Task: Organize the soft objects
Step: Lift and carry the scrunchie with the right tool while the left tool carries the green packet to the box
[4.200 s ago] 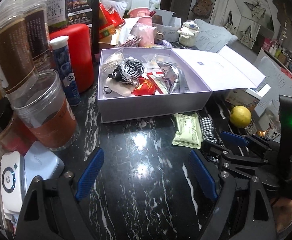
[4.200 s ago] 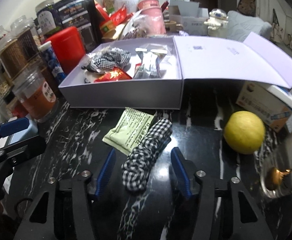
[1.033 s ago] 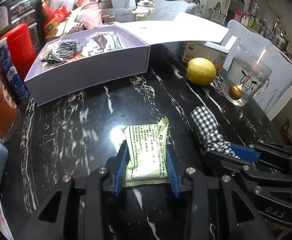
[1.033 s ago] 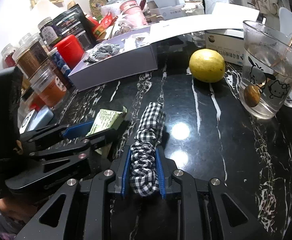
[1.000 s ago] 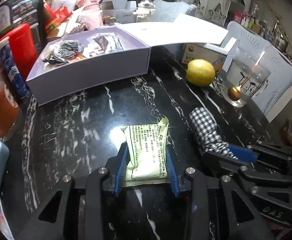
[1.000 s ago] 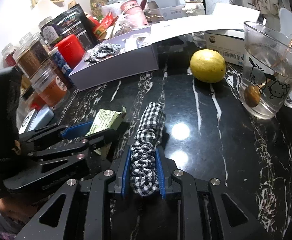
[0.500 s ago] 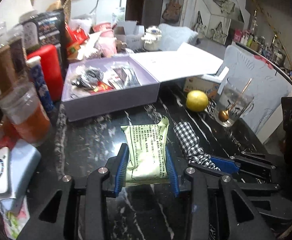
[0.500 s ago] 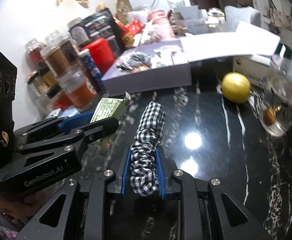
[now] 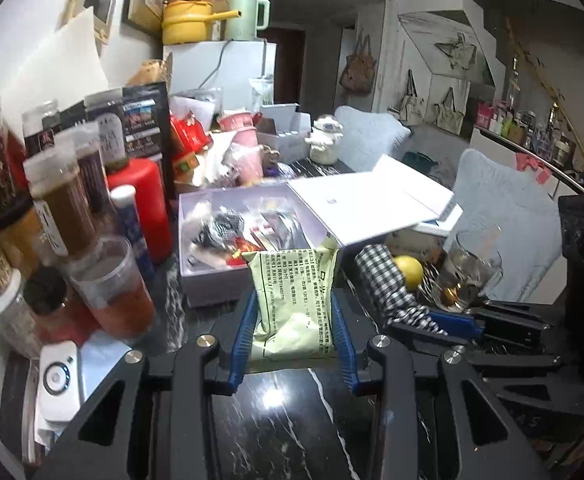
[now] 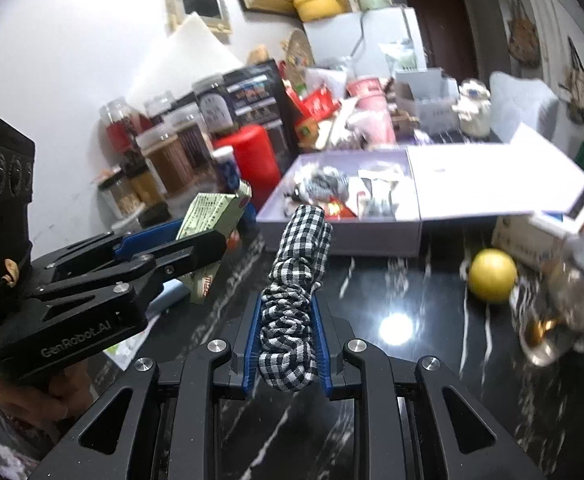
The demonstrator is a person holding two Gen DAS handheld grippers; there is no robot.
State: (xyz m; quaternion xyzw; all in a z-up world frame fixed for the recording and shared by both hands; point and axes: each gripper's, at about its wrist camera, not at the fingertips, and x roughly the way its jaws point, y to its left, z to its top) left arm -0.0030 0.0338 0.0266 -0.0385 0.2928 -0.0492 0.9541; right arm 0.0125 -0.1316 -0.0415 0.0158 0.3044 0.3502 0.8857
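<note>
My left gripper (image 9: 293,320) is shut on a pale green soft packet (image 9: 295,296) and holds it up above the black marble table. My right gripper (image 10: 286,320) is shut on a black-and-white checked scrunchie (image 10: 292,292), also lifted. The scrunchie shows in the left wrist view (image 9: 387,284), and the packet in the right wrist view (image 10: 208,216). The open lilac box (image 9: 220,280) stands ahead of both grippers, with another checked scrunchie (image 10: 323,182) and several packets inside. Its lid (image 10: 491,176) lies open to the right.
Jars and a cup of orange stuff (image 9: 112,288), a blue tube (image 9: 132,220) and a red canister (image 9: 144,200) crowd the left. A lemon (image 10: 491,276), a glass mug (image 10: 571,308) and a carton (image 10: 531,240) are at the right. A white device (image 9: 58,380) lies near left.
Both grippers have risen off the table with their loads and now look level toward the box. Earlier, both were open over the packet and scrunchie on the table.
</note>
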